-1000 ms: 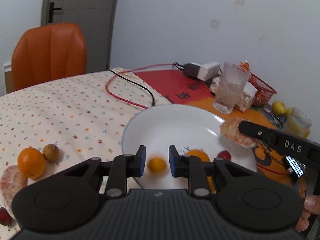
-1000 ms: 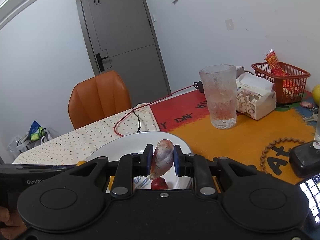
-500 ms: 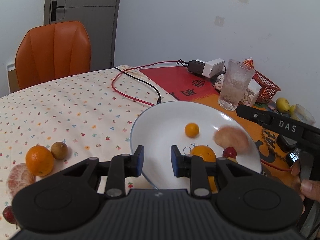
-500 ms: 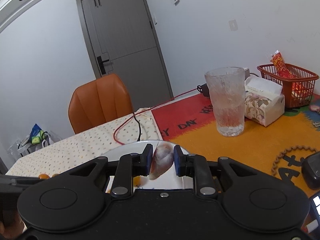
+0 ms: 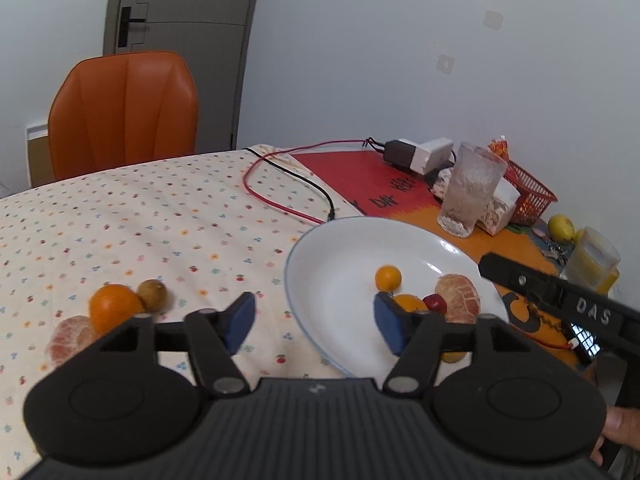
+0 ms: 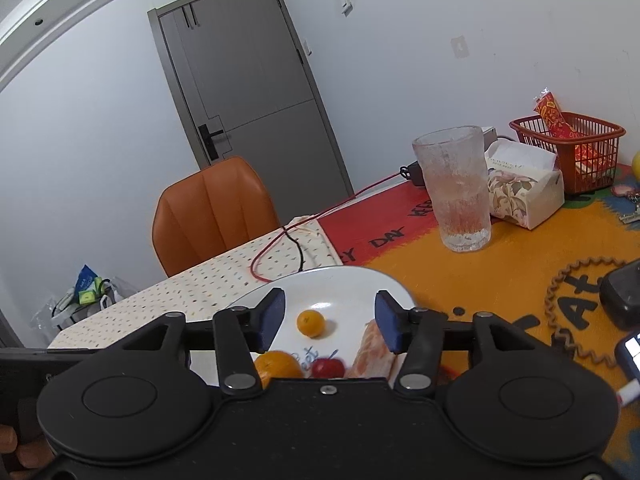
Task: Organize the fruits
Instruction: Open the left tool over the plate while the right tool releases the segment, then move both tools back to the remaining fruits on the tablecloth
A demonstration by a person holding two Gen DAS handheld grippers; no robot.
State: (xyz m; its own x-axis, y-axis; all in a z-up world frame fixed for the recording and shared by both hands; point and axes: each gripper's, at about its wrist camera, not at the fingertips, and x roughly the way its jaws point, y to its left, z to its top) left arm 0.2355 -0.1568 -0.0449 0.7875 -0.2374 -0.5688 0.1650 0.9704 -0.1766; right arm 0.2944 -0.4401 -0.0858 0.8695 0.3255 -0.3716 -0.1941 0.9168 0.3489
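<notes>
On the white plate (image 5: 320, 264) sit four fruits: a small kumquat-like orange fruit (image 5: 387, 277) near the middle, and at the near rim an orange (image 5: 408, 303), a small red fruit (image 5: 435, 303) and a peeled citrus half (image 5: 458, 298), the three packed close together. In the right wrist view the same plate (image 6: 344, 284) shows the small orange fruit (image 6: 311, 323) alone, with the orange (image 6: 278, 365), red fruit (image 6: 328, 367) and peeled half (image 6: 370, 354) nearer the camera.

Your left gripper (image 5: 315, 322) is spread, jaws have just been opening, nothing between the pads; it hangs over the plate's left rim and the tablecloth (image 5: 140, 216). Your right gripper (image 6: 330, 320) is also parted, jaws have just been opening, pads not pressing anything; the peeled half lies on the plate just under the right pad.

Left of the plate on the cloth: a second orange (image 5: 114, 306), a brown round fruit (image 5: 152, 295) touching it, and another peeled citrus half (image 5: 71, 340) beside it at the near side.

Behind the plate: a red-and-black cable (image 5: 280, 196), a frosted glass (image 5: 470, 188), a tissue box (image 6: 524, 188), a red basket (image 6: 580, 148), an orange chair (image 5: 124, 112).
</notes>
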